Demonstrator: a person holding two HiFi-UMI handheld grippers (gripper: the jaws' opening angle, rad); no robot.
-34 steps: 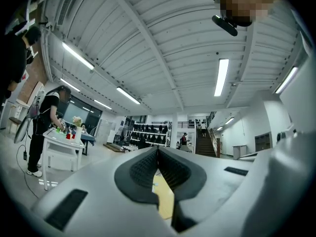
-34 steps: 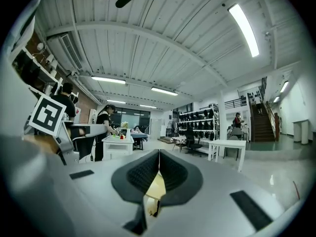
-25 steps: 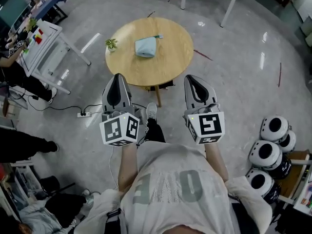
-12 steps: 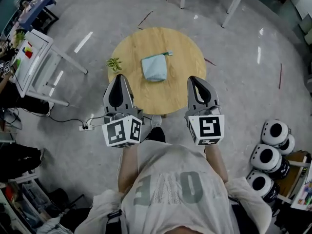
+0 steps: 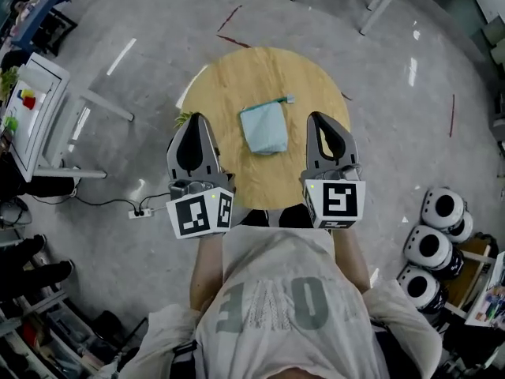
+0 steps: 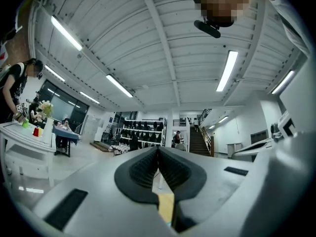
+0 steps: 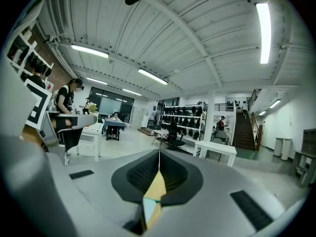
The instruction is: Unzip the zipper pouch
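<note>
At centre left the left gripper (image 5: pixel 195 120) has its fingers pressed together on nothing. The round table (image 5: pixel 237 73), higher in the head view a second ago, has slid down until both grippers overlap its near edge. The pale blue pouch (image 5: pixel 265 128) lies flat on the table at mid-frame, between the grippers and touched by neither. At centre right the right gripper (image 5: pixel 319 118) is likewise closed and empty, so the walk-up looks nearly done and unzipping has not begun.
</note>
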